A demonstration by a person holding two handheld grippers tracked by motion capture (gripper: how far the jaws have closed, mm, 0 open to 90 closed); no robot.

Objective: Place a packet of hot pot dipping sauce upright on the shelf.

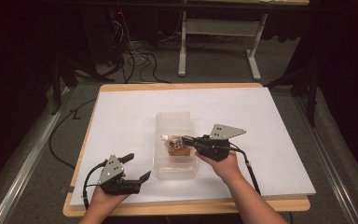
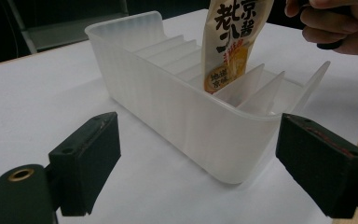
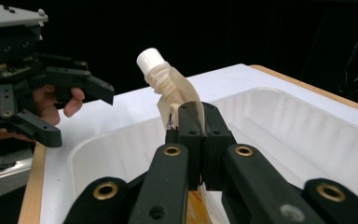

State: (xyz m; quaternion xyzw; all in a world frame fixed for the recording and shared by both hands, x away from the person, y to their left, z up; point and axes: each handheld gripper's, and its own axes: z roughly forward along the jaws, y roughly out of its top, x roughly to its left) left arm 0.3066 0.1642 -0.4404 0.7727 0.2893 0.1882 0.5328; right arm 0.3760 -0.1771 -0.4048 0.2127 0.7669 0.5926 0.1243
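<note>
The right gripper has its jaws pinched tight on the upper part of a spouted sauce pouch, just below the white cap. The pouch hangs from the jaws with its bottom edge lowered between two slanted dividers of the translucent plastic organizer bin. The grip is high and near the spout, so the soft pouch could swing or buckle against a divider and land across two slots instead of inside one; letting go too early would probably tip it over. Pushing down hard might also slide the light bin on the white tabletop, since nothing braces it.

The left gripper rests at about 8 o'clock from the bin, jaws spread wide and empty, just beside the bin's near end.
</note>
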